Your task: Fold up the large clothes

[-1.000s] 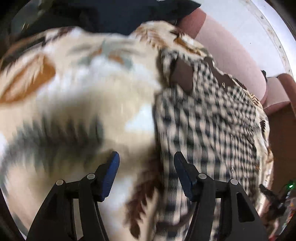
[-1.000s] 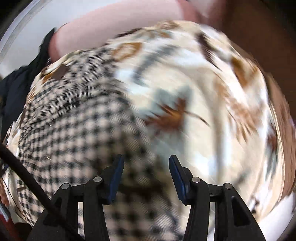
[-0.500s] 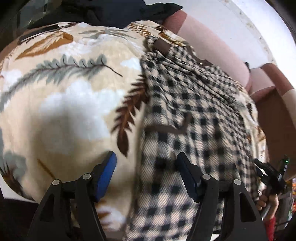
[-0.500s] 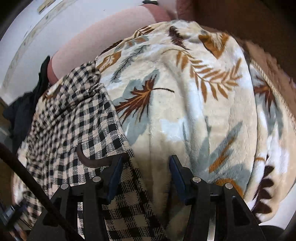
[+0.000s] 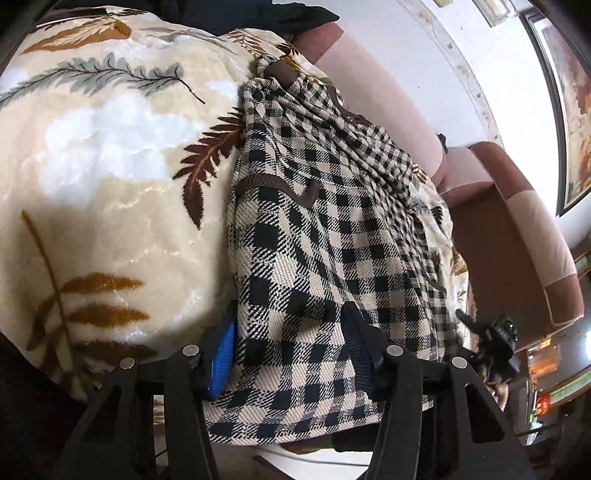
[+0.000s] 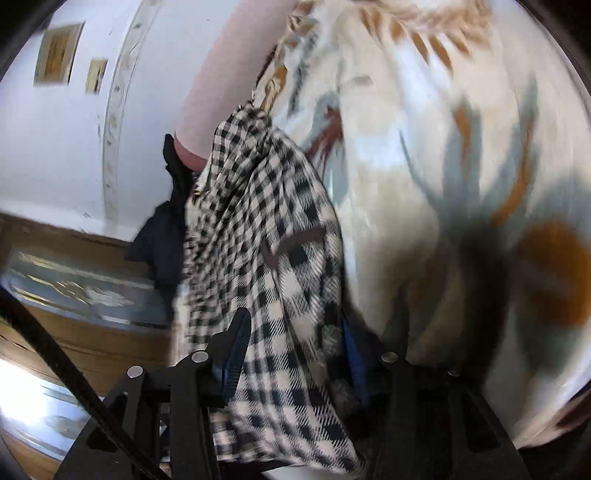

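Item: checked garment (image 5: 325, 236), black-and-cream woven check with brown trim and a brown strap-like tab; large, soft, likely a coat or shirt-jacket, exact type not certain

Location: laid lengthwise over a leaf-print fleece blanket (image 5: 110, 155) that covers a pink-and-brown sofa (image 5: 391, 92); near hem hangs off the front edge toward both cameras; a dark garment (image 5: 258, 14) lies at the far end, apart from the fold

Left gripper (image 5: 290, 350): jaws closing, the near hem of the checked cloth between them; blue pads flank the fabric, firm pressure not yet evident

Right gripper (image 6: 295, 350): jaws closing, a bunched edge of the same garment between them; view is blurred, so contact of the pads cannot be confirmed

Condition of work: early. Garment appears roughly spread but rumpled along its far side, with no clean fold visible

Outstanding, by judgement: secure both near corners, lift and carry the hem toward the collar end, flatten, then fold again to a compact stack

Risk noted: the plush blanket beneath may be pinched together with the hem
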The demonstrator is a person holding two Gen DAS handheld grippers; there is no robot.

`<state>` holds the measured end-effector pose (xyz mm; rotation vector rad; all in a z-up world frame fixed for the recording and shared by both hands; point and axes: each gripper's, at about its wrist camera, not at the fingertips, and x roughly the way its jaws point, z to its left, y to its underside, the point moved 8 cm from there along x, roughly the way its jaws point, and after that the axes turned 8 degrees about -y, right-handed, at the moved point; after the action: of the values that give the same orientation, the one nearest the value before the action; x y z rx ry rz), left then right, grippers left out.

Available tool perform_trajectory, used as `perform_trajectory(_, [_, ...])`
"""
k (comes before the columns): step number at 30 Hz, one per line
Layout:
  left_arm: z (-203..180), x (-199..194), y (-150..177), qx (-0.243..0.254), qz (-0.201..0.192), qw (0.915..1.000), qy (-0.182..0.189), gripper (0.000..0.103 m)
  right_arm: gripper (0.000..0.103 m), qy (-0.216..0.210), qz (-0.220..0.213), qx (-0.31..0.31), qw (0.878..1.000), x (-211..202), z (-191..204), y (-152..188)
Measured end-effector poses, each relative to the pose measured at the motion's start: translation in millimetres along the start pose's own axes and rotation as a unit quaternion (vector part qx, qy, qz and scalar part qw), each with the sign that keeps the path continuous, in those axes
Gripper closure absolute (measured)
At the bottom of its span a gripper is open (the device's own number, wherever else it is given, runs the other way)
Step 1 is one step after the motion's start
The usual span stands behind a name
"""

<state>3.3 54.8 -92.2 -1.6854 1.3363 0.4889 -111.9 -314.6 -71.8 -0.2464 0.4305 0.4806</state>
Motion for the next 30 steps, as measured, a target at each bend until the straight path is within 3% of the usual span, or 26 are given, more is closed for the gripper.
perform_trajectory(5, [-5,-1,4,0.025,-0.004,0.9994,-0.022,0.051,0.051,0.021,0.013,-0.034,0.999,8,9,12])
perform_trajectory(10, [-2,1,8,0.04,-0.006,0.997,-0.066,0.083,0.054,0.042,0.024,-0.059,0.997,9,14,34])
perform_trajectory(14, [1,-3,12,0.034,-0.013,0.997,-0.068,0.084,0.061,0.074,0.031,-0.086,0.993,10,17,53])
perform_trajectory(17, [2,-1,14,0.028,-0.011,0.9977,-0.061,0.077,0.062,0.082,0.041,-0.102,0.991,11,19,65])
perform_trajectory(19, [-2,0,14,0.019,-0.01,0.9991,-0.037,0.053,0.062,0.088,0.042,-0.111,0.989,12,18,67])
perform_trajectory(21, [-8,2,14,0.017,-0.009,0.9994,-0.028,0.043,0.062,0.094,0.04,-0.113,0.988,13,18,67])
perform_trajectory(23, [-12,4,15,0.034,-0.009,0.9978,-0.056,0.043,0.062,0.095,0.036,-0.111,0.989,12,17,68])
perform_trajectory(24, [-13,5,15,0.046,-0.009,0.9961,-0.074,0.06,0.062,0.097,0.033,-0.11,0.989,13,18,67])
perform_trajectory(25, [-11,5,14,0.063,-0.01,0.991,-0.118,0.09,0.062,0.101,0.029,-0.113,0.988,13,18,67])
perform_trajectory(26, [-7,4,12,0.073,-0.006,0.987,-0.143,0.095,0.067,0.111,0.025,-0.116,0.987,13,19,67])
perform_trajectory(27, [-5,1,8,0.063,0.001,0.9896,-0.129,0.096,0.074,0.124,0.023,-0.12,0.985,13,19,67])
perform_trajectory(28, [2,-7,2,0.036,0.002,0.9926,-0.116,0.096,0.091,0.135,0.023,-0.123,0.983,11,20,67])
perform_trajectory(30, [14,-29,-11,0.018,-0.021,0.9908,-0.132,0.097,0.093,0.12,0.018,-0.12,0.985,4,26,64])
